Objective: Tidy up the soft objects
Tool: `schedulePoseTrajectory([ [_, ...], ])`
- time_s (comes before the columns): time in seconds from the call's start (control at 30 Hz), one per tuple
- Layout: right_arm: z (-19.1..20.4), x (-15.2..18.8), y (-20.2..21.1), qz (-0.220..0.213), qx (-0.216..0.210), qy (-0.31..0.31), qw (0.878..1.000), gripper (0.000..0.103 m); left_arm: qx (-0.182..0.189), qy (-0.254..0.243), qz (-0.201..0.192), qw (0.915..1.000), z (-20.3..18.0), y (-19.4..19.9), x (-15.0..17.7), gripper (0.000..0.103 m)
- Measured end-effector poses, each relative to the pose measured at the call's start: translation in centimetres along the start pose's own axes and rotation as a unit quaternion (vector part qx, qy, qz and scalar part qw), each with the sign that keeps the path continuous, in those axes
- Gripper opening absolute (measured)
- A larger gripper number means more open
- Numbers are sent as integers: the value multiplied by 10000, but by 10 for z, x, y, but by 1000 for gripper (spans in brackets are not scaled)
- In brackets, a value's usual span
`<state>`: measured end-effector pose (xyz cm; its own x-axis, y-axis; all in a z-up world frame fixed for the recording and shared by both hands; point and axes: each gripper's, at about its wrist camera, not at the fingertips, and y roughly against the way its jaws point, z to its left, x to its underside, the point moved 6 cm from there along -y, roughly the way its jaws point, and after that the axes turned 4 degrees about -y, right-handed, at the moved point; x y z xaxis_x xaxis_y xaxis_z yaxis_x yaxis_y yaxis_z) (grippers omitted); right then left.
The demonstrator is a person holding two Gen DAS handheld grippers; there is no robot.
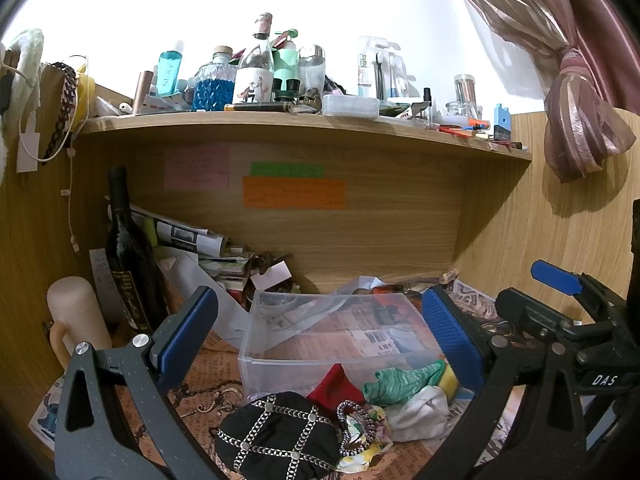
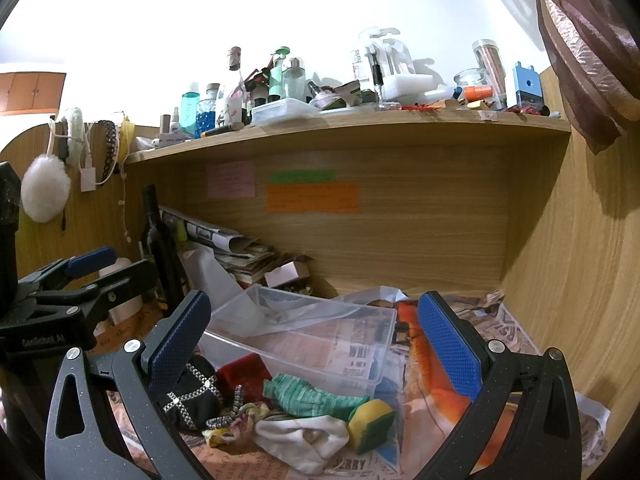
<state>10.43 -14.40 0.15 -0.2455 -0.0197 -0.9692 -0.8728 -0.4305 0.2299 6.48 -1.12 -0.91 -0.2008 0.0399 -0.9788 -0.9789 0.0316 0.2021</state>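
Clear plastic bin (image 1: 320, 344) on the worktop (image 1: 200, 376), apparently holding no soft items. Just in front of the bin lie all the soft objects: black pouch (image 1: 276, 436), red cloth (image 1: 334, 386), green sock (image 1: 404, 382), white cloth (image 1: 420, 412), yellow-green sponge (image 2: 370, 424). Left gripper (image 1: 320, 336) and right gripper (image 2: 316, 344) are wide open and empty. Sorting seems unstarted.

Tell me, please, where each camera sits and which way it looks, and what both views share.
Left wrist: on the left gripper, facing the clear bin and shelf; the right gripper shows at right.
Right wrist: on the right gripper, facing the same bin; the left gripper shows at left.
Shared: the bin, green cloth, both grippers open.
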Motion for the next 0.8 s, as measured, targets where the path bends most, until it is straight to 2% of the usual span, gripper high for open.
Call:
schedulePoseTrajectory([
  [0.23, -1, 10, -11, 216, -30, -1, 9998, 103, 76, 121, 185, 9997, 10, -7, 11, 103],
  [0.4, -11, 24, -19, 442, 141, 5, 9989, 103, 28, 174, 471, 9987, 17, -16, 27, 103],
  [0.47, -17, 31, -22, 556, 180, -36, 9983, 103, -3, 192, 618, 9979, 21, -21, 36, 100],
  [0.53, -23, 38, -24, 677, 231, -56, 9974, 103, 41, 230, 829, 9963, 26, -26, 46, 91],
  [0.8, -45, 68, -32, 1153, 435, -100, 9923, 101, 43, 509, 1502, 9873, 47, -47, 89, 87],
])
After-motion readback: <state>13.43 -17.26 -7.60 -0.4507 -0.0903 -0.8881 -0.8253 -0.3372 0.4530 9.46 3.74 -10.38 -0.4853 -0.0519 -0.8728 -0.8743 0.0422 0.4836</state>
